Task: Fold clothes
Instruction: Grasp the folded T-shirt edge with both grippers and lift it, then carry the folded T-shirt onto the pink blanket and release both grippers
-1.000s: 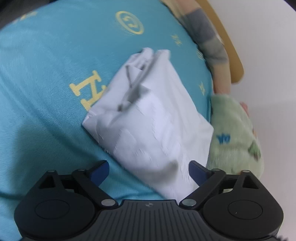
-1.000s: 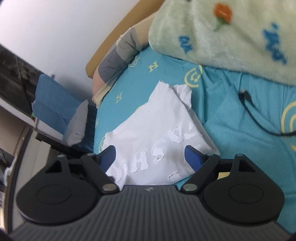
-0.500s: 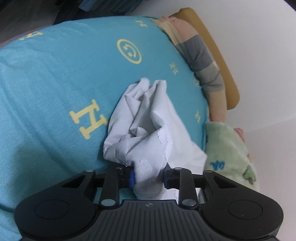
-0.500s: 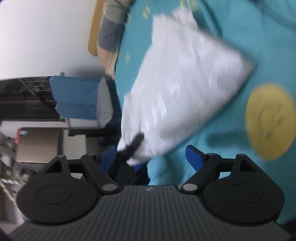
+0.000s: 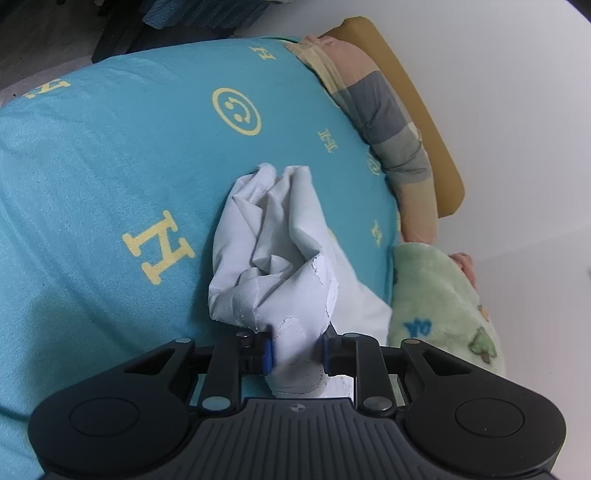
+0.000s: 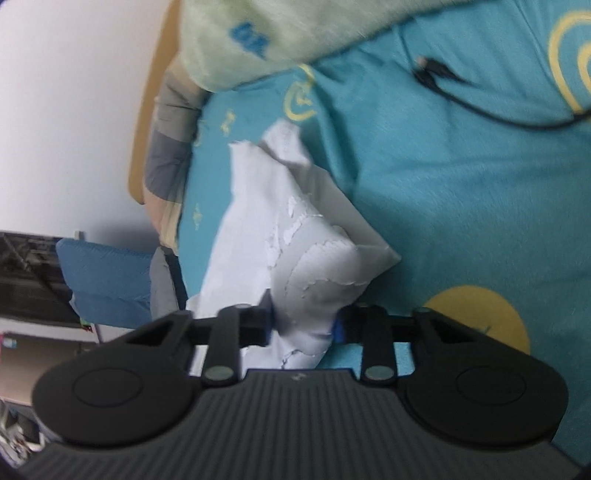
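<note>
On a bed (image 5: 92,177) covered with a teal sheet printed with yellow letters and smiley faces, we see both tools clamped on the same white garment (image 5: 273,236). In the left wrist view, the left tool (image 5: 297,352) has its blue-padded fingers drawn in tight on a bunched corner of the cloth, which rises crumpled from the sheet toward the fingers while its far end lies on the bed beside a yellow letter H (image 5: 159,247). In the right wrist view, the right tool (image 6: 304,326) likewise pinches a gathered fold of the white garment (image 6: 258,221), whose cracked white print shows across the fabric near the fingers; the rest of it trails away over the teal sheet. A pale green fleece blanket (image 5: 443,306) with blue and green motifs lies just beside the garment, at the right edge of the left view and across the top of the right view (image 6: 277,33). A striped pillow (image 5: 384,118) in grey, beige and pink rests along the head of the bed against a mustard-coloured headboard (image 5: 417,110). A black cable (image 6: 480,99) curls over the sheet, well apart from the garment. Beyond the bed's edge, we make out a blue chair (image 6: 107,280), somewhat blurred.
</note>
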Motion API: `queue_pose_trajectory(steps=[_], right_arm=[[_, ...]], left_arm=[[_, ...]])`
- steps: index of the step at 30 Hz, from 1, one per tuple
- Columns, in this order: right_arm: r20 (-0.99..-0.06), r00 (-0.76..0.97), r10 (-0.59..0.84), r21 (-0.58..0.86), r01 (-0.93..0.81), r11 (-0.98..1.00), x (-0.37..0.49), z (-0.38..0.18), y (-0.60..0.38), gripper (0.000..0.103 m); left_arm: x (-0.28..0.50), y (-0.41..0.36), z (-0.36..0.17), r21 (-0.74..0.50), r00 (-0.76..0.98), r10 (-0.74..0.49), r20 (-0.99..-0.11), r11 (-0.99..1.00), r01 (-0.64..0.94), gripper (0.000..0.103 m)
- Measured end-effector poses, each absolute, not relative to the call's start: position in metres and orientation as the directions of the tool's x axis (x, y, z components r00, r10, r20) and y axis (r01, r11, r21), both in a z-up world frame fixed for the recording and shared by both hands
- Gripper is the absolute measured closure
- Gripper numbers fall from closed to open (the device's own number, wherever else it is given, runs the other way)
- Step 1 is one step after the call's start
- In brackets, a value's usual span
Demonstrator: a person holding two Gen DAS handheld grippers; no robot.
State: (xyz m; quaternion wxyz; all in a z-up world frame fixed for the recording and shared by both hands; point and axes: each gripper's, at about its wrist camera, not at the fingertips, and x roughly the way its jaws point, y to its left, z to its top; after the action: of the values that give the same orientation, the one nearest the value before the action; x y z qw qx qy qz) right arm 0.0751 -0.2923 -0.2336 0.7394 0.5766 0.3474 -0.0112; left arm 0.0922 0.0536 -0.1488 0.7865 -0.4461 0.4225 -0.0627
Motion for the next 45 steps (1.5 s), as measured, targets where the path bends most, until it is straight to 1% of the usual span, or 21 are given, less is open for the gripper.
queue_pose_trajectory(steps=[5,8,12,15,18,21,24,28,32,35,37,38,40,43,45], right_arm=[[-0.463,0.810,0.359,0.870,0.337,0.360,0.049,-0.193,-0.302,0.080],[-0.434,0.831,0.349,0.877,0.301,0.374,0.024,-0.162,-0.317,0.080],[-0.439,0.836,0.329,0.870,0.304,0.388,-0.006,-0.126,-0.346,0.080],[-0.430,0.846,0.316,0.876,0.305,0.375,-0.025,-0.103,-0.377,0.080],[-0.432,0.853,0.291,0.869,0.309,0.385,-0.040,-0.080,-0.416,0.080],[-0.446,0.863,0.236,0.853,0.331,0.403,-0.046,-0.060,-0.460,0.080],[-0.455,0.875,0.165,0.831,0.351,0.431,-0.044,-0.037,-0.508,0.080],[-0.437,0.898,0.042,0.802,0.368,0.470,-0.027,0.004,-0.578,0.080],[-0.381,0.921,-0.077,0.765,0.361,0.533,-0.005,0.047,-0.646,0.080],[-0.336,0.927,-0.166,0.732,0.368,0.573,0.004,0.067,-0.687,0.080],[-0.314,0.923,-0.222,0.720,0.384,0.578,0.004,0.071,-0.708,0.080],[-0.298,0.921,-0.251,0.708,0.390,0.589,0.003,0.069,-0.715,0.080],[-0.288,0.908,-0.304,0.663,0.418,0.621,0.001,0.056,-0.721,0.080],[-0.345,0.873,-0.343,0.593,0.487,0.641,-0.009,0.017,-0.718,0.080],[-0.392,0.854,-0.342,0.569,0.517,0.639,-0.021,-0.012,-0.710,0.080]], left_arm=[[0.074,0.054,-0.117,-0.770,0.608,-0.532,-0.588,0.599,-0.221,0.079],[0.064,0.048,-0.098,-0.814,0.593,-0.596,-0.542,0.549,-0.192,0.079],[0.054,0.016,-0.070,-0.823,0.532,-0.660,-0.531,0.550,-0.139,0.079],[0.054,-0.020,-0.049,-0.822,0.464,-0.704,-0.538,0.560,-0.104,0.079],[0.059,-0.071,-0.022,-0.790,0.404,-0.711,-0.576,0.612,-0.048,0.079],[0.068,-0.131,0.005,-0.775,0.375,-0.725,-0.577,0.632,0.029,0.079],[0.089,-0.195,0.023,-0.784,0.363,-0.753,-0.548,0.614,0.089,0.079],[0.121,-0.282,0.047,-0.798,0.346,-0.792,-0.503,0.580,0.165,0.080],[0.152,-0.370,0.071,-0.806,0.324,-0.828,-0.458,0.540,0.240,0.080],[0.173,-0.424,0.075,-0.823,0.295,-0.864,-0.408,0.488,0.291,0.080],[0.180,-0.451,0.068,-0.826,0.279,-0.883,-0.379,0.458,0.329,0.080],[0.179,-0.460,0.060,-0.816,0.268,-0.884,-0.382,0.459,0.351,0.080],[0.174,-0.472,0.038,-0.780,0.245,-0.876,-0.415,0.481,0.400,0.079],[0.166,-0.490,0.005,-0.720,0.213,-0.859,-0.465,0.507,0.473,0.079],[0.152,-0.482,-0.011,-0.691,0.205,-0.848,-0.489,0.520,0.502,0.080]])
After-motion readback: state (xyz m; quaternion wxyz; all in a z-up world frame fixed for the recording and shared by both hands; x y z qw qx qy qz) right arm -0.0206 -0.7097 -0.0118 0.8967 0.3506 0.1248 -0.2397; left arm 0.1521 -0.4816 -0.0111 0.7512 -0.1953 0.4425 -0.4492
